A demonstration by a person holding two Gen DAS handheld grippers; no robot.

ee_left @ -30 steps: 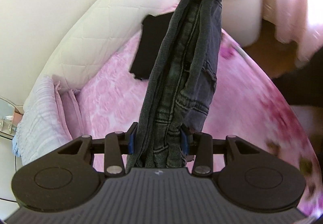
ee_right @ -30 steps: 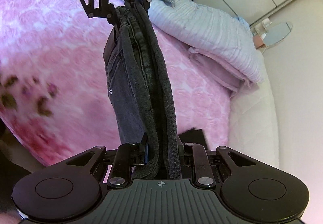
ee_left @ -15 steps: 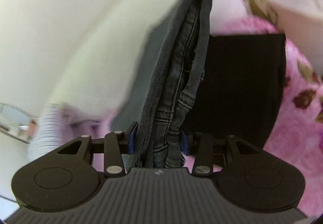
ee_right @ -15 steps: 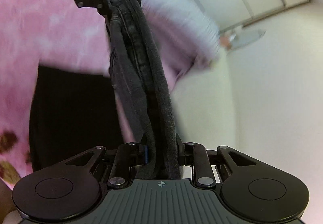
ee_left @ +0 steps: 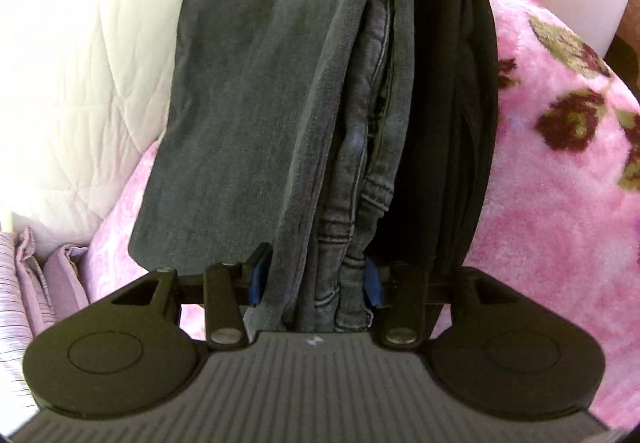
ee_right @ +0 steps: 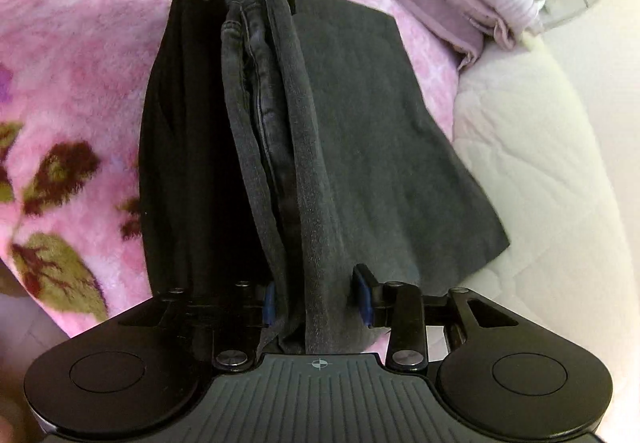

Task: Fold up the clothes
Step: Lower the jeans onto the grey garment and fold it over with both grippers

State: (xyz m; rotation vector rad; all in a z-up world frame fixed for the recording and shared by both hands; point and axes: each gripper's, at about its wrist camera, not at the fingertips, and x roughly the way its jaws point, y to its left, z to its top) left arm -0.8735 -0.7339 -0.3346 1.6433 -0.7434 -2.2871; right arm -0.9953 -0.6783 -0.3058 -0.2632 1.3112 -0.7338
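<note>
No label readable on the jeans [ee_left: 352, 147].

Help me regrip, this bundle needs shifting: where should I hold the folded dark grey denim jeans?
Grip the folded dark grey denim jeans at either end of their bunched ridge, from above along its length: the layers stack there, while the flat flap would unfold. The left tool and right tool straddle those ends, with jaws that have just been opening.
</note>
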